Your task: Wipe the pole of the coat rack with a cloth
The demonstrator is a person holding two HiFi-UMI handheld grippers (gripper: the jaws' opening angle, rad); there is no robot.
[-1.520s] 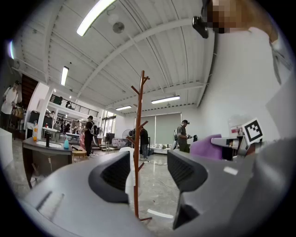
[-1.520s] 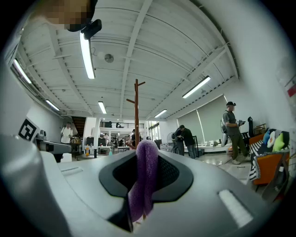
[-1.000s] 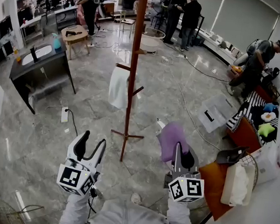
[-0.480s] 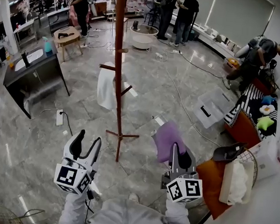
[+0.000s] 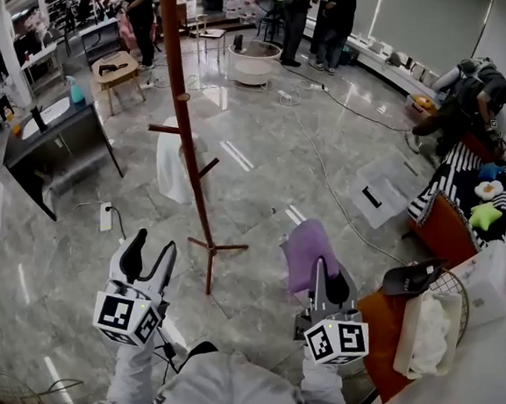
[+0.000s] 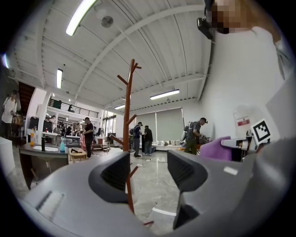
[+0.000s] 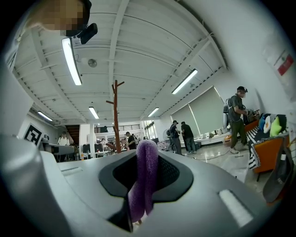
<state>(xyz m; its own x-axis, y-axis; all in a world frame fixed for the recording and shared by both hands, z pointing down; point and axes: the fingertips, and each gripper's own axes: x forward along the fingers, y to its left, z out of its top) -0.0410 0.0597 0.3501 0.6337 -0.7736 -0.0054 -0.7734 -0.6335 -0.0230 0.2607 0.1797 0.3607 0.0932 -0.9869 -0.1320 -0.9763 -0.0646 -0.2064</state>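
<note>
Floor (image 5: 264, 180): pale polished stone in a large, busy room. It carries the coat rack. People, desks and cables are well away towards the far walls.

Coat rack (image 5: 182, 129): a tall reddish-brown wooden stand in the middle of the floor, ahead of the person and slightly left. It leans in the head view, which looks like lens distortion rather than a real tilt. It rests on short crossed feet (image 5: 212, 248). My judgement is that it is stiff but top-heavy on that small base, so a hard push could rock it.

Pole: one slim, smooth upright with short pegs (image 5: 208, 166) branching off at several heights. A white item (image 5: 172, 159) is close behind it; I cannot tell if it hangs from a peg. The bare stretches between pegs look best for wiping.

Cloth (image 5: 308, 253): purple, soft and fluffy, and apart from the rack. It probably weighs very little, folds easily and would wrap around the pole. A pinch on a bunched fold suits it.

Right hand-held gripper (image 5: 327, 282): held low near the person's body, to the right of the rack's feet. Its jaws are clamped on a fold of the cloth, which stands up between them (image 7: 145, 176). The rack shows far off beyond them.

Left hand-held gripper (image 5: 153, 243): low and left, near the rack's feet but not touching. Its jaws are spread with nothing between them; the pole (image 6: 127, 139) shows through the gap, in the distance. It could steady the pole during wiping.
</note>
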